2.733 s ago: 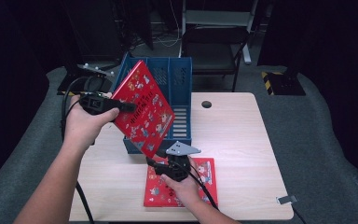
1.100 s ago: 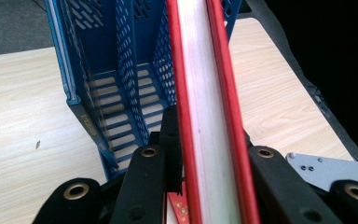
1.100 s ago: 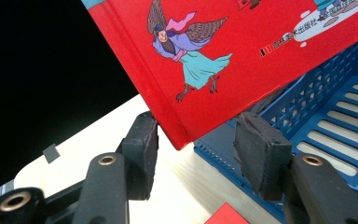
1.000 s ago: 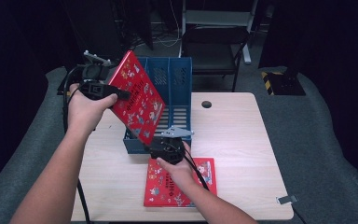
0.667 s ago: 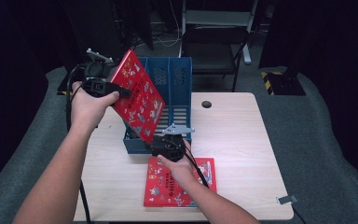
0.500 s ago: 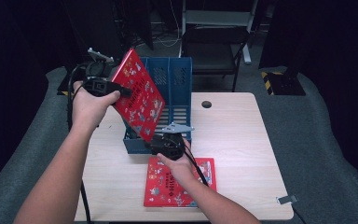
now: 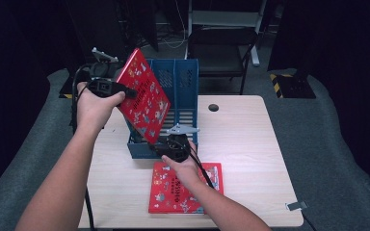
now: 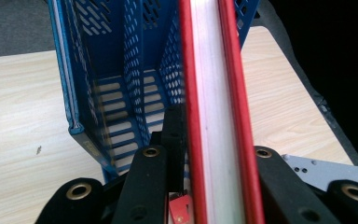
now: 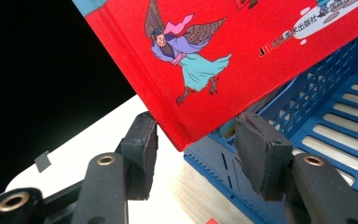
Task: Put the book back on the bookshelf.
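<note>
At upper left, the left gripper [image 7: 125, 91] pinches a tilted red book [image 7: 143, 96] above the blue rack [image 7: 185, 91], while the right gripper's [image 9: 193, 156] fingers [image 9: 142, 154] sit spread around its lower corner.

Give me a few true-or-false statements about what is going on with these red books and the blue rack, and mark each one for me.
1. The left gripper is clamped on a tilted red book. True: its jaws press on both covers in the left gripper view.
2. The right gripper is shut tight on that book's lower corner. False: its jaws stand open, the corner between them with gaps on both sides.
3. A second red book lies flat on the table in front of the blue file rack. True.
4. The held book already stands fully inside the rack. False: it hangs slanted above the rack's front.
5. The rack's compartments are full of papers. False: the slotted floors show bare.
</note>
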The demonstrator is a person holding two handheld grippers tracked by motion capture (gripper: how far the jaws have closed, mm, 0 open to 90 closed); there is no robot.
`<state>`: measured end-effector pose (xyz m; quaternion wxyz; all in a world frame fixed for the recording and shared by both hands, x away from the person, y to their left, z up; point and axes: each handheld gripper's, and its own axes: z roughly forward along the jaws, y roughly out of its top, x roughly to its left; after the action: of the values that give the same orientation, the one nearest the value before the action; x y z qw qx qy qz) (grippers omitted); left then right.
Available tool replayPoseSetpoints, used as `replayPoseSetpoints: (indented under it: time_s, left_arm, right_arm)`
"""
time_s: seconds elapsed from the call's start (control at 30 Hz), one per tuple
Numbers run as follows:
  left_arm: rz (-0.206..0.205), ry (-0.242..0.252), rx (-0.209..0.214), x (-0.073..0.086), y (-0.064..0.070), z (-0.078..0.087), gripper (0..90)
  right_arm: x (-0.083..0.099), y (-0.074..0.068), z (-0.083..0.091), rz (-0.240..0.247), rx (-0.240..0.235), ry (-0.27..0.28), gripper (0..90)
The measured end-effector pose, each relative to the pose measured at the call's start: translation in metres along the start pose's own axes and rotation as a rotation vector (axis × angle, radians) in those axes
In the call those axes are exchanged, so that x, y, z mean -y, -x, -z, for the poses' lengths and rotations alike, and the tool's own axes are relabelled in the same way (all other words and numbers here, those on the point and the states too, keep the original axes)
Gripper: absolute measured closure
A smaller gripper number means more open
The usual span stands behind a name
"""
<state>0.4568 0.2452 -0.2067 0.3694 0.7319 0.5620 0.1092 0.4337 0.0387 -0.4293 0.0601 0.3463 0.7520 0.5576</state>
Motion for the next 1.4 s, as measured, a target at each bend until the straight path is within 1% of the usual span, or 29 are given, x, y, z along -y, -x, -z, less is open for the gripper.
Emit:
replayPoseSetpoints:
  time_s: [0.03, 0.07, 0.13, 0.17, 0.23, 0.27, 0.3, 0.33, 0.37, 0.43, 0.5, 0.53, 0.57, 0.6, 0.63, 0.7, 0.73, 0.77, 0.83, 0.87, 0.9, 0.93, 0.97, 1.03, 1.1, 1.13, 1.23, 1.3, 1.4]
  left_arm:
    - [-0.004, -0.002, 0.000, -0.001, -0.001, 0.000, 77.3]
    - [0.007, 0.006, -0.002, -0.001, -0.001, -0.001, 77.3]
    - [0.003, -0.004, -0.001, -0.002, -0.002, -0.001, 77.3]
    - [0.014, 0.002, -0.006, -0.002, -0.002, -0.003, 77.3]
    - [0.012, -0.004, -0.006, -0.004, -0.002, -0.004, 77.3]
    - [0.023, 0.004, -0.010, -0.004, -0.002, -0.005, 77.3]
    - [0.021, 0.005, -0.008, -0.005, -0.002, -0.005, 77.4]
    - [0.020, -0.002, -0.007, -0.005, -0.002, -0.006, 77.5]
    - [0.028, -0.001, -0.007, -0.006, -0.002, -0.007, 77.6]
    - [0.037, -0.008, -0.005, -0.007, -0.002, -0.009, 77.9]
    - [0.036, -0.009, -0.015, -0.009, -0.001, -0.011, 78.1]
    - [0.039, -0.012, -0.018, -0.010, 0.001, -0.012, 78.2]
    - [0.035, -0.012, -0.023, -0.011, 0.002, -0.014, 78.2]
    - [0.034, -0.013, -0.025, -0.011, 0.003, -0.014, 78.3]
    - [0.029, -0.018, -0.027, -0.012, 0.003, -0.015, 78.3]
    - [0.029, -0.017, -0.034, -0.014, 0.005, -0.017, 78.5]
    - [0.038, -0.010, -0.041, -0.014, 0.007, -0.018, 78.5]
    - [0.030, -0.016, -0.043, -0.015, 0.007, -0.019, 78.6]
    - [0.030, -0.014, -0.049, -0.017, 0.009, -0.021, 78.7]
    - [0.026, -0.014, -0.055, -0.017, 0.011, -0.021, 78.7]
    - [0.025, -0.017, -0.056, -0.018, 0.012, -0.022, 78.8]
    - [0.019, -0.016, -0.058, -0.019, 0.012, -0.022, 78.8]
    - [0.034, -0.015, -0.056, -0.019, 0.013, -0.022, 78.9]
    - [0.029, -0.013, -0.064, -0.021, 0.013, -0.023, 79.0]
    - [0.041, -0.018, -0.064, -0.021, 0.014, -0.024, 79.1]
    - [0.039, -0.022, -0.063, -0.021, 0.014, -0.025, 79.1]
    - [0.041, -0.032, -0.072, -0.021, 0.014, -0.026, 79.1]
    - [0.042, -0.036, -0.078, -0.021, 0.015, -0.027, 79.2]
    - [0.043, -0.047, -0.081, -0.020, 0.015, -0.030, 79.1]
  right_arm:
    - [0.000, 0.000, 0.000, -0.008, 0.002, -0.003, 49.3]
    - [-0.001, 0.001, 0.000, 0.003, 0.004, 0.001, 49.3]
    - [-0.002, 0.002, 0.000, -0.006, 0.007, -0.003, 49.2]
    - [-0.002, 0.003, -0.001, 0.006, 0.006, -0.002, 49.2]
    - [-0.003, 0.004, -0.001, -0.012, 0.008, -0.009, 49.1]
    - [-0.004, 0.004, -0.002, -0.010, 0.006, -0.011, 49.0]
    - [-0.004, 0.006, -0.002, -0.003, 0.010, -0.010, 49.0]
    - [-0.005, 0.006, -0.002, -0.014, 0.011, -0.014, 49.0]
    - [-0.005, 0.008, -0.003, -0.001, 0.013, -0.011, 49.0]
    - [-0.006, 0.009, -0.005, -0.005, 0.023, -0.017, 49.0]
    - [-0.006, 0.012, -0.006, 0.005, 0.024, -0.023, 49.0]
    - [-0.006, 0.012, -0.007, -0.007, 0.025, -0.021, 48.9]
    - [-0.007, 0.014, -0.007, 0.007, 0.020, -0.021, 48.9]
    - [-0.007, 0.014, -0.008, -0.004, 0.030, -0.025, 48.9]
    - [-0.007, 0.014, -0.008, -0.017, 0.024, -0.031, 48.9]
    - [-0.008, 0.016, -0.009, -0.022, 0.028, -0.030, 48.9]
    - [-0.009, 0.018, -0.010, -0.008, 0.026, -0.027, 48.9]
    - [-0.009, 0.019, -0.010, -0.006, 0.030, -0.030, 48.8]
    - [-0.009, 0.021, -0.010, 0.000, 0.035, -0.034, 48.8]
    - [-0.010, 0.020, -0.010, -0.022, 0.027, -0.033, 48.8]
    - [-0.010, 0.021, -0.010, -0.024, 0.036, -0.032, 48.8]
    - [-0.011, 0.021, -0.011, -0.025, 0.034, -0.029, 48.7]
    - [-0.011, 0.022, -0.011, -0.026, 0.034, -0.027, 48.7]
    - [-0.011, 0.024, -0.010, -0.017, 0.039, -0.029, 48.5]
    - [-0.012, 0.024, -0.010, -0.023, 0.051, -0.019, 48.0]
    - [-0.012, 0.025, -0.009, -0.011, 0.059, -0.029, 46.8]
    - [-0.012, 0.024, -0.010, 0.026, 0.091, -0.026, 42.6]
    - [-0.013, 0.022, -0.010, 0.063, 0.106, -0.023, 41.6]
    - [-0.014, 0.016, -0.011, 0.095, 0.120, -0.024, 41.3]
